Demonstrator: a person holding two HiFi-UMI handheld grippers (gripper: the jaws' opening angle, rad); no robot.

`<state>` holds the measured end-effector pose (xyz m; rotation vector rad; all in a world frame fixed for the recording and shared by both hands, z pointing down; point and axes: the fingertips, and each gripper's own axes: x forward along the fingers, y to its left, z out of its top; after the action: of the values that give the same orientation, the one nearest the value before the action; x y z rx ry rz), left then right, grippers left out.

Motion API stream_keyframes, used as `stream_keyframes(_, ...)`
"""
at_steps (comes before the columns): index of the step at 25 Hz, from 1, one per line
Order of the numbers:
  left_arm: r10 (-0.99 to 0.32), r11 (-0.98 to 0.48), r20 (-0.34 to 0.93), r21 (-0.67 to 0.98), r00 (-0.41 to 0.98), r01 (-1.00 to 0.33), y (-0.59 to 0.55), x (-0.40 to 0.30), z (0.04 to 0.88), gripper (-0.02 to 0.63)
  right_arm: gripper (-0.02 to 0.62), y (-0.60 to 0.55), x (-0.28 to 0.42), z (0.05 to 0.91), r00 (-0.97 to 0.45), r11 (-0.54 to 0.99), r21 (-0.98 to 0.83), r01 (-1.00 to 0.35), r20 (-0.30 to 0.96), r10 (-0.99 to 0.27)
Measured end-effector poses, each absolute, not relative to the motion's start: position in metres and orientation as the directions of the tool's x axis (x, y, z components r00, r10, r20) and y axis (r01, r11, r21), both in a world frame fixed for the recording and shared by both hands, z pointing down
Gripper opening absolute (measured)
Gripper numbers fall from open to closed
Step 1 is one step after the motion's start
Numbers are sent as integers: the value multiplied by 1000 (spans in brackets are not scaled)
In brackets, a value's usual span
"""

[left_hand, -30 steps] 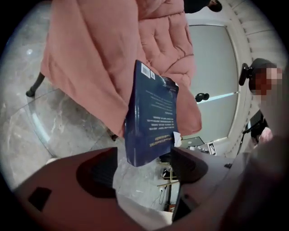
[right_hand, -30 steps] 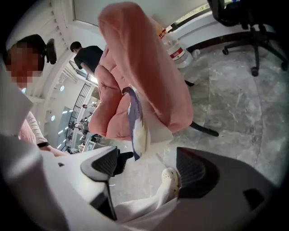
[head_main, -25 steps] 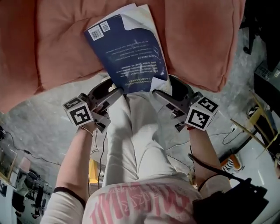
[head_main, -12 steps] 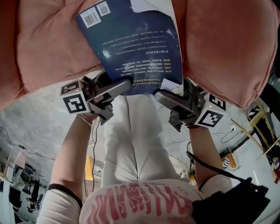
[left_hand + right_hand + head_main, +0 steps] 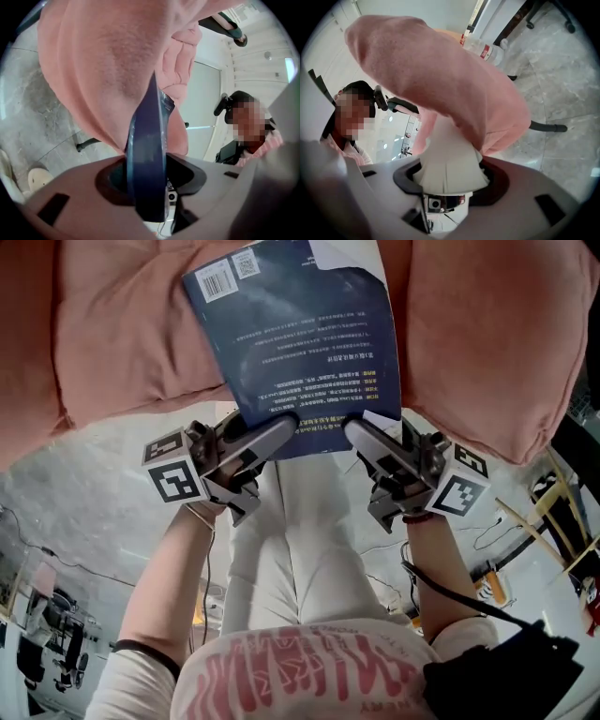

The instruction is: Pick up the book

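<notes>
Head view: the book [image 5: 300, 343] lies back cover up, dark blue, with its barcode at the far left corner. It rests on the pink cushions [image 5: 122, 343], and its near edge projects past them toward the person's white trousers [image 5: 309, 540]. The left claw [image 5: 284, 427] takes the near left corner of the book, and the right claw [image 5: 358, 430] takes the near right corner. Both claws point away from the person and carry a marker cube [image 5: 176, 479] at the near end. Both pairs of jaws have just been closing with the book between them.

Left gripper view: the dark blue spine edge of the book stands upright between the jaws, which are clamped on it. A cushion fills the upper left.

Right gripper view: the white, slightly fanned page edges sit between the jaws, which grip them. A cushion lies just beyond. A clear bottle [image 5: 485, 49] stands far off on the grey floor [image 5: 562, 84].
</notes>
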<state>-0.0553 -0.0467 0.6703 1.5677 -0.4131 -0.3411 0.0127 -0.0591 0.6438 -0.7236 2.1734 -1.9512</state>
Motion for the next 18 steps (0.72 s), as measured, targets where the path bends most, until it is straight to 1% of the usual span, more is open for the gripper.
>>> stream_keyframes(4,-519,74,108,994,848,-81,-43,-61,663,196,224,-56,16,647,-824,-92,-961,-261,272,-496)
stream_keyframes(8,-556,164,169,982,814,-92,-46,-65,651,190,220,-54,17,646,-776,-250,-943,-221,326,-540)
stream_keyframes(12,-536,272,219,959,815,-79,-40,-65,652,190,219,-53,15,645,-768,-325,-923,-206,358,-532)
stream_keyframes(18,-575,379,290,923,765,-65,-44,-68,632,190,219,-59,11,629,-757,-405,-891,-204,406,-512)
